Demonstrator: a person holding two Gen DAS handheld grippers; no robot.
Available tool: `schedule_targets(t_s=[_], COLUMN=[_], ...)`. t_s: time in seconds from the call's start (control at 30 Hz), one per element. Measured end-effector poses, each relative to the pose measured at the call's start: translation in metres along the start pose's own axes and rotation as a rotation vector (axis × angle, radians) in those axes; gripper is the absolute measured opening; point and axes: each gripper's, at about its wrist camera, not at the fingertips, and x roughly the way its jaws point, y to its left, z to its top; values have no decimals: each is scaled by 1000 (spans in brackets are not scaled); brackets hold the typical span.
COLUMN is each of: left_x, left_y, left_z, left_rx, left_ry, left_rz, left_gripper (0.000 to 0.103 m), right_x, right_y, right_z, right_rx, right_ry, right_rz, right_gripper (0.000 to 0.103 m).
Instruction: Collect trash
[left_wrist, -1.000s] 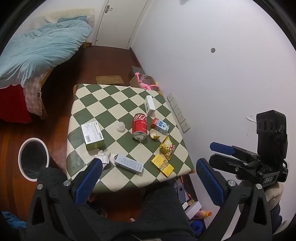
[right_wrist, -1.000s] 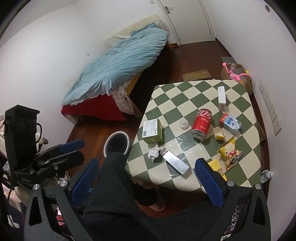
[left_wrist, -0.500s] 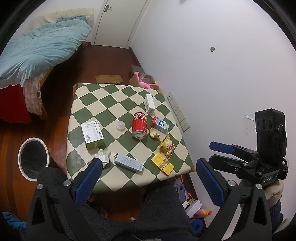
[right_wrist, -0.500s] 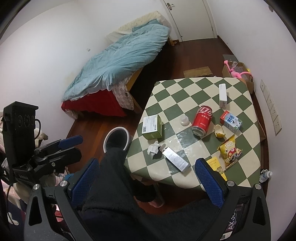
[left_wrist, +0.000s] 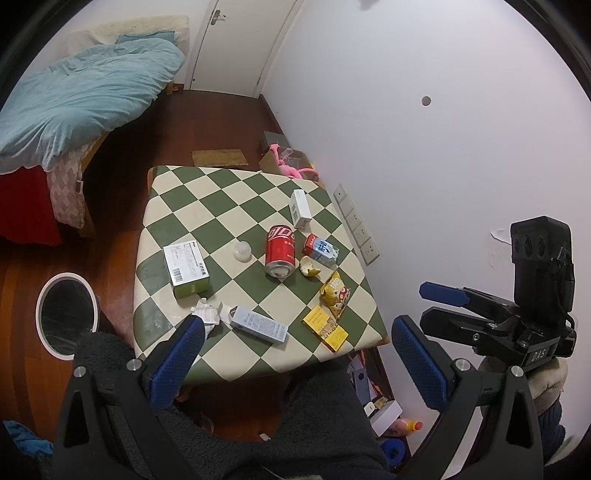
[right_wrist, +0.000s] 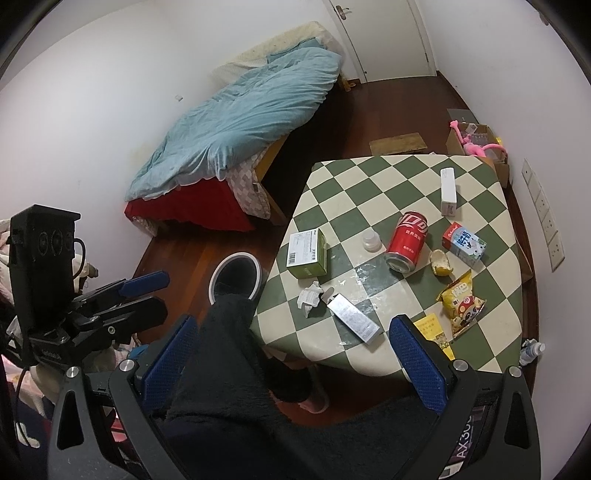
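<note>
Both grippers hang above the table (left_wrist: 177, 206), well clear of it. The left gripper (left_wrist: 297, 363) and the right gripper (right_wrist: 295, 363) each have fingers spread wide, holding nothing. The trash lies scattered on the checked top: a red can (left_wrist: 280, 251) on its side, a milk carton (left_wrist: 321, 250) and peel (left_wrist: 309, 266) beside it, a chip bag (left_wrist: 334, 293), a crumpled paper (right_wrist: 310, 293) (perhaps a receipt) and several boxes. The bin (right_wrist: 236, 275) stands on the floor beside the table. A dark-clad leg (right_wrist: 240, 354) lies between the right gripper and the table's near edge.

Checkered table (left_wrist: 221, 206) carries can (left_wrist: 280, 250), boxes, wrappers.
</note>
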Motion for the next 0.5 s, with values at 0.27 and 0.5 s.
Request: schedule_targets(t_s=[0.27,0.5], left_x=[-4,-4], left_y=[4,4], left_z=[3,2], left_rx=[-1,-2], left_ry=[-5,-5], left_rz=[-2,-1], left_gripper=[103,103], right_x=[1,1], right_y=[1,-1], right_z=[1,1], right_rx=[-3,1], right_ry=[-1,-1], right_rz=[2,2], right_gripper=[103,103])
